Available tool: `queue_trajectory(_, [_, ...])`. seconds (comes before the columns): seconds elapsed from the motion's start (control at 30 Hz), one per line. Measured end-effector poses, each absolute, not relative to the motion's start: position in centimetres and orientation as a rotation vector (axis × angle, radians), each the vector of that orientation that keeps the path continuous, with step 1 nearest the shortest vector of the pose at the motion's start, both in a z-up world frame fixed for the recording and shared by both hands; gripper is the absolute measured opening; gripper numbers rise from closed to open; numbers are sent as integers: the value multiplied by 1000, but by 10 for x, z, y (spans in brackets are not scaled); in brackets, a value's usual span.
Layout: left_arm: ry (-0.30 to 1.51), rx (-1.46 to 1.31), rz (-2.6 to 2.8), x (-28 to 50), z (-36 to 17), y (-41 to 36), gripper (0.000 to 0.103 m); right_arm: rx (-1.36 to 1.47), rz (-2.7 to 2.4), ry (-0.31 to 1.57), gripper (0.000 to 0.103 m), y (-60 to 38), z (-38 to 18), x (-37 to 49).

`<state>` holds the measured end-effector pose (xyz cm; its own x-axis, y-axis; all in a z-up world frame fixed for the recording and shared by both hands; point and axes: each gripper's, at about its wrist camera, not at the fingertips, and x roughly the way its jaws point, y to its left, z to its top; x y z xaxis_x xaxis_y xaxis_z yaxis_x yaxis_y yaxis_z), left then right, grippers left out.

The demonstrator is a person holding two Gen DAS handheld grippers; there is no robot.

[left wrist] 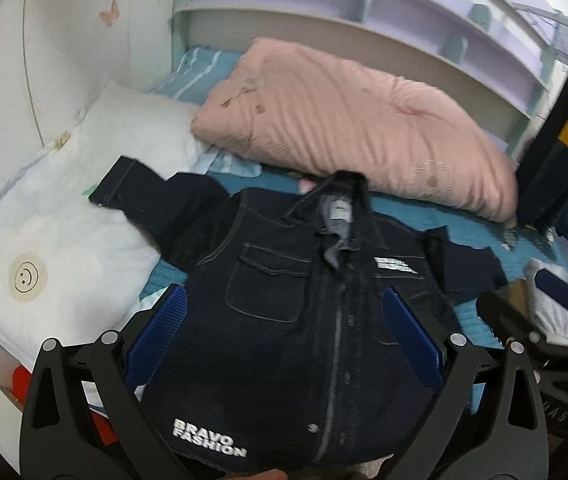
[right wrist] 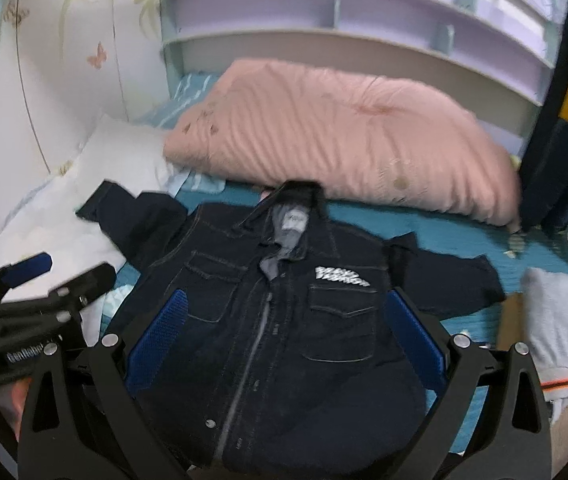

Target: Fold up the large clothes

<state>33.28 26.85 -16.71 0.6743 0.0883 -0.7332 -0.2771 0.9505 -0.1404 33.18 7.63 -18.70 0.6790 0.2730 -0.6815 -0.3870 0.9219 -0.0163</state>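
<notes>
Both open tools (left wrist: 284,300) (right wrist: 284,300) hover above the flat jacket (left wrist: 284,320).

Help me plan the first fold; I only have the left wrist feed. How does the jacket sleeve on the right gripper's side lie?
Observer: The right wrist view shows that sleeve spread sideways on the teal sheet, its cuff ending short of a folded grey garment.
Operator: Is there a pocket under the chest logo?
Observer: Yes, a flapped pocket sits just below the white logo.
Operator: Is the right hand-held gripper holding anything?
Observer: No. The right hand-held gripper is open over the jacket, with nothing between its fingers.
</notes>
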Motion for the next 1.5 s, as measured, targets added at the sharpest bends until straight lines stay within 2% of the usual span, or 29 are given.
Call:
queue_trajectory(0.2, [863, -249, 245, 370, -203, 318, 98, -187, 395, 809, 95, 119, -234, 377])
queue_trajectory(0.37, [908, -245, 354, 393, -241, 394, 98, -106, 468, 903, 95, 147, -277, 421])
queue_trajectory(0.43, [906, -283, 407, 397, -255, 435, 98, -88, 483, 937, 80, 158, -292, 434])
queue_trajectory(0.47, [914, -312, 434, 399, -261, 452, 98, -78, 505, 962, 65, 164, -301, 441])
queue_trajectory(0.5, [917, -343, 454, 401, -266, 468, 98, -72, 521, 978, 57, 170, -307, 445])
queue_trajectory(0.57, [897, -429, 455, 406, -277, 501, 98, -70, 551, 1020, 53, 185, -322, 453])
queue_trajectory(0.83, [865, -697, 416, 441, -308, 569, 98, -68, 641, 1064, 52, 221, -354, 463])
queue_trajectory(1.07, [868, -738, 474, 468, -323, 589, 96, -36, 683, 1079, 52, 231, -370, 479])
queue_trajectory(1.1, [866, -735, 491, 470, -323, 590, 90, -29, 685, 1083, 52, 233, -372, 483])
queue_trajectory(1.13, [873, -722, 507, 474, -323, 589, 77, -10, 698, 1090, 52, 236, -375, 486])
queue_trajectory(1.17, [885, -692, 523, 475, -322, 590, 70, 1, 704, 1089, 52, 238, -377, 488])
queue_trajectory(1.23, [873, -652, 530, 472, -319, 591, 34, 15, 724, 1085, 52, 247, -380, 493])
queue_trajectory(1.27, [861, -648, 519, 468, -316, 593, 28, 25, 748, 1086, 52, 254, -383, 495])
queue_trajectory(1.33, [810, -649, 460, 458, -303, 591, 20, 29, 776, 1091, 43, 267, -389, 499])
queue_trajectory(1.37, [784, -633, 444, 453, -294, 587, 19, 41, 799, 1100, 31, 273, -393, 502])
queue_trajectory(1.43, [730, -599, 396, 444, -272, 572, 17, 74, 828, 1120, 21, 284, -401, 506])
queue_trajectory(1.5, [672, -572, 331, 434, -248, 553, 16, 83, 841, 1137, 4, 296, -409, 509])
